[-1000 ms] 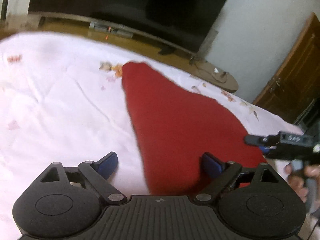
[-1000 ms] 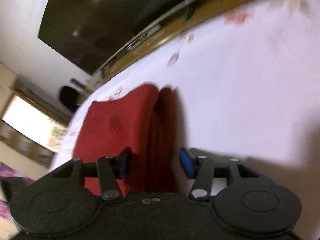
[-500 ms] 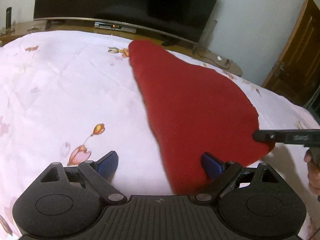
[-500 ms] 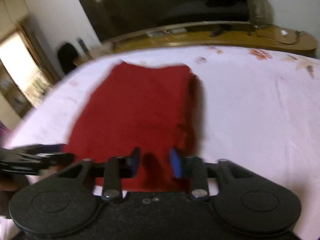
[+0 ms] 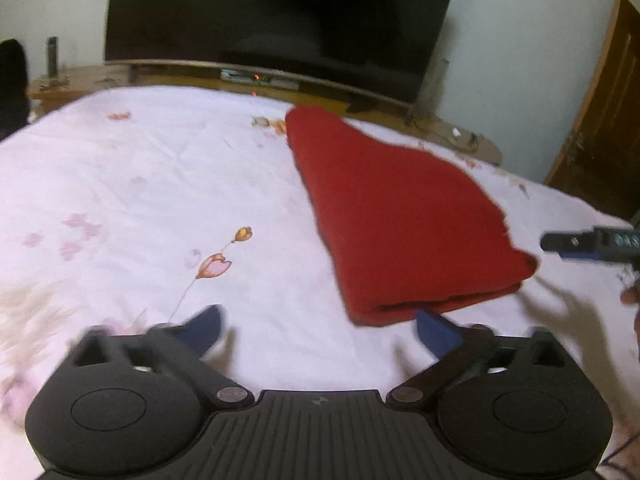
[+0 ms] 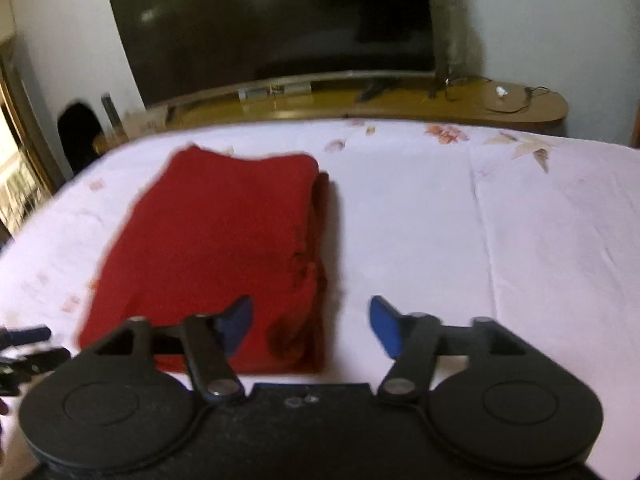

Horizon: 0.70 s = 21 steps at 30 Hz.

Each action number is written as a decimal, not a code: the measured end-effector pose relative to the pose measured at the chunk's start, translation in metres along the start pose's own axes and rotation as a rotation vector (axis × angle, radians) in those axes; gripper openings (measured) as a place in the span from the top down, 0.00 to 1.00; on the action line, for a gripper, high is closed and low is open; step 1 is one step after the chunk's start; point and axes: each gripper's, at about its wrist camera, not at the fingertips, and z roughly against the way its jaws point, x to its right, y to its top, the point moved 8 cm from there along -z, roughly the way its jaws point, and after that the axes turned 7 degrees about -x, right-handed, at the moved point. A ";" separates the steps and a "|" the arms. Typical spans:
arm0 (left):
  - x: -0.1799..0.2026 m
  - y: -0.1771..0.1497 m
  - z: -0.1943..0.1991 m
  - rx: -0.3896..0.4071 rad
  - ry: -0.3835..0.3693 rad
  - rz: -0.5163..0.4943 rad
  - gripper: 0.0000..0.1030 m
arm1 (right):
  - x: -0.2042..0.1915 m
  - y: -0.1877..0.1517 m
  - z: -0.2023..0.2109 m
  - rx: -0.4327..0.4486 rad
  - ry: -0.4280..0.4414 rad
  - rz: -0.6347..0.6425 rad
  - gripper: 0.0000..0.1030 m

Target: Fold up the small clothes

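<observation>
One folded red garment (image 5: 404, 216) lies on the bedsheet (image 5: 160, 168); left gripper (image 5: 320, 330) and right gripper (image 6: 312, 326) both opening, empty.

Both wrist views low over bed (image 5: 160, 184), angled down toward television (image 6: 272, 20), sharing red cloth (image 5: 400, 216)

My left gripper (image 5: 320, 330) is opening wide, nothing between its fingers, just short of the red cloth's (image 5: 404, 216) near edge. My right gripper (image 6: 310, 326) is opening too, over the cloth's near right corner, not gripping.
</observation>
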 end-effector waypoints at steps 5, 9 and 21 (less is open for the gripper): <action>0.030 0.001 0.054 0.035 0.043 -0.036 0.00 | -0.017 -0.031 0.064 0.034 0.031 -0.035 0.11; 0.058 -0.003 0.094 0.075 0.017 -0.073 0.00 | -0.029 -0.051 0.115 0.065 0.020 -0.032 0.01; 0.132 -0.057 0.213 0.203 0.062 -0.126 0.00 | -0.038 -0.098 0.230 0.165 -0.057 0.083 0.01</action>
